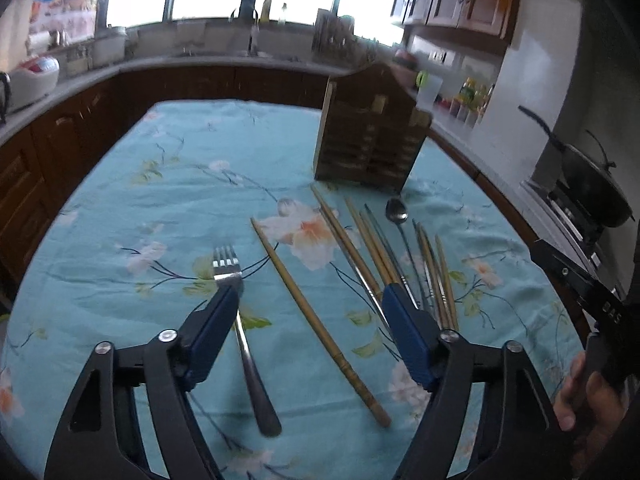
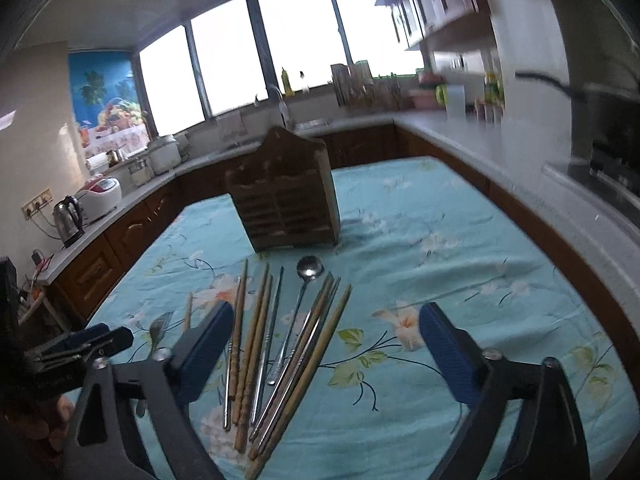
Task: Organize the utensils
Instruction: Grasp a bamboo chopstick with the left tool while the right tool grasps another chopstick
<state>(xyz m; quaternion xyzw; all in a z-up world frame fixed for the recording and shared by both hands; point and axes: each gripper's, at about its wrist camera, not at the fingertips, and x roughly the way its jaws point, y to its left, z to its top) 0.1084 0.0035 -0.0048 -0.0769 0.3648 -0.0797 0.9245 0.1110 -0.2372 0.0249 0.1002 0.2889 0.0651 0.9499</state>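
None of the utensils looks put away yet, so I think the job is only starting. The wooden holder point(image 1: 370, 130) stands on the table point(image 1: 120, 208) toward its far edge, and I can see nothing sticking out of its top, though the inside is hidden. All the things lie flat on the flowery cloth in front of it. The fork point(image 1: 240, 320) lies nearest the left side, with one chopstick point(image 1: 316, 320) alone beside it. A bunch of chopsticks point(image 2: 256, 352) lies in the middle with a long spoon point(image 2: 298, 312) among them. The left gripper point(image 1: 310, 314) hangs over the fork and the single chopstick with its jaws wide apart, holding nothing. The right gripper point(image 2: 326, 344) hangs over the bunch, open wide too, and also empty. Every piece still has to be picked up and stood in the holder.
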